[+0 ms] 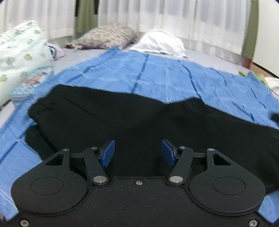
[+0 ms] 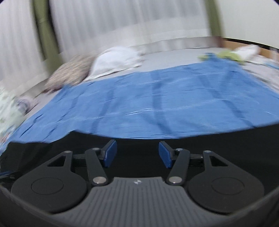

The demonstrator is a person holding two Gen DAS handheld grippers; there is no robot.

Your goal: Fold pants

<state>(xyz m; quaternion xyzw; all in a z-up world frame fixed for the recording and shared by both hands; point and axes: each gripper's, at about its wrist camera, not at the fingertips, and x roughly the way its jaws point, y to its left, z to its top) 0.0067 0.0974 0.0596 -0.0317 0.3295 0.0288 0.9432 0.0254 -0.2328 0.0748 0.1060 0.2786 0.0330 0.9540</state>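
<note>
In the left wrist view, the left hand-held gripper (image 1: pixel 138 151) is above the black pants (image 1: pixel 139 122), and its two blue pads (image 1: pixel 108 153) are spread wide with nothing between them. The pants lie on a blue striped blanket (image 1: pixel 157 75) that covers the bed (image 1: pixel 90 52). They stretch across the view from left to right, and the elastic waistband (image 1: pixel 43 106) is at the left end. One layer of the pants seems to lie over another at the left side. Behind the blanket there are a speckled pillow (image 1: pixel 104 35) and a white pillow (image 1: pixel 160 42), and a white patterned pillow (image 1: pixel 19 50) is at the far left. White curtains (image 1: pixel 174 15) hang at the back.

In the right wrist view, the picture is blurred. The right hand-held gripper (image 2: pixel 137 153) also has its blue pads (image 2: pixel 164 154) spread apart and holds nothing. The pants (image 2: pixel 139 141) are a dark band directly under and in front of the fingers, at the near edge of the blanket (image 2: pixel 157 104). The speckled pillow (image 2: pixel 69 73) and the white pillow (image 2: pixel 118 59) are beyond the blanket at the left.
</note>
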